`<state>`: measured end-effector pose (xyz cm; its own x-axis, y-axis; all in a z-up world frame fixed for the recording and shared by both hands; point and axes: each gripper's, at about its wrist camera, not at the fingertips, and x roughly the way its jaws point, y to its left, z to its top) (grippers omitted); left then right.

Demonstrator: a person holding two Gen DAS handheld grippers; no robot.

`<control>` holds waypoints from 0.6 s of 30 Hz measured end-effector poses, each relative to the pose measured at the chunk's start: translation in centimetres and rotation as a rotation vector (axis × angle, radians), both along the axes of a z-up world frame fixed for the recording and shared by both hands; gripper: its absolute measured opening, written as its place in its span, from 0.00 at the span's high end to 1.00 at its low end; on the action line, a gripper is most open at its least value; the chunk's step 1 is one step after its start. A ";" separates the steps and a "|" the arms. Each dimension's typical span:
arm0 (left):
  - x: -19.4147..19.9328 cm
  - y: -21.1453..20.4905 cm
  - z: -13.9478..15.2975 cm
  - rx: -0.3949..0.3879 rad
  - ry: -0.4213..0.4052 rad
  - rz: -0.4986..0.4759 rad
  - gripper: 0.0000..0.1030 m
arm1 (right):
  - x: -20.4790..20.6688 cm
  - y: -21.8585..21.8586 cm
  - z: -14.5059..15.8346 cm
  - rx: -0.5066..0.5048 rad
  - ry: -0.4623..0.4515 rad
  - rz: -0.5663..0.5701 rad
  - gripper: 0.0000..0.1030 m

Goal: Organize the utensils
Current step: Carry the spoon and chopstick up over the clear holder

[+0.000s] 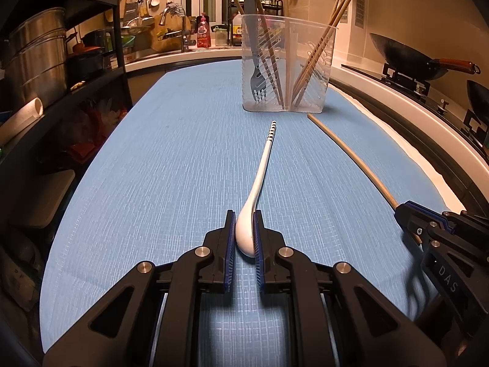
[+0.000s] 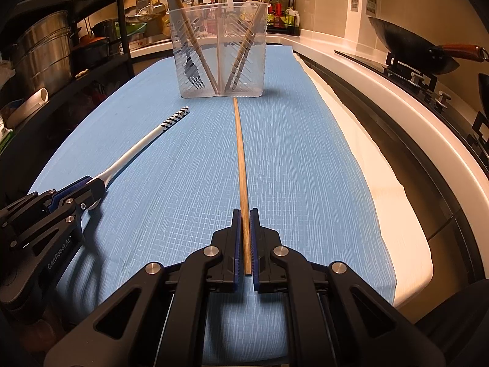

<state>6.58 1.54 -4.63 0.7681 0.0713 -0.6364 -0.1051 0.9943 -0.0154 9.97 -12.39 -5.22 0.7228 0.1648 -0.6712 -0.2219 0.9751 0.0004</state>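
My left gripper [image 1: 244, 229] is pinching the bowl of a white spoon [image 1: 259, 177], whose striped handle runs ahead of me across the blue mat [image 1: 152, 168] toward the clear plastic utensil holder [image 1: 287, 61]. My right gripper [image 2: 245, 238] is pressed together on the near end of a single wooden chopstick [image 2: 240, 153], which lies straight along the mat and ends just short of the holder's base. Both pieces look to be resting on the mat along most of their length, so I judge neither is lifted clear yet.

The holder has 2 compartments split by a divider. The left one already has a grey fork [image 1: 258, 82], tines down, with at least 2 wooden sticks leaning beside it. The right one has a bundle of chopsticks [image 1: 321, 49] leaning outward; I cannot count them exactly.

So most of the sorting looks done. I see only these 2 items loose on the mat, and both are gripped. What is left, as I read it, is carrying each to the holder and dropping it in.
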 end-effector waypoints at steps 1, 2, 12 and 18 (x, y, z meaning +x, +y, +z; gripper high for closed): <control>0.0 0.0 0.0 0.000 0.000 0.000 0.89 | 0.0 0.0 0.0 0.000 0.000 0.000 0.94; 0.0 -0.1 0.0 0.000 0.000 0.000 0.89 | 0.0 0.0 0.0 0.000 0.000 0.001 0.94; -0.5 0.0 0.6 -0.006 -0.026 -0.005 0.89 | -0.6 -0.3 0.7 0.018 -0.032 -0.004 0.95; -1.6 0.2 2.5 0.009 -0.096 -0.005 0.89 | -1.9 -0.8 3.1 0.031 -0.128 0.001 0.95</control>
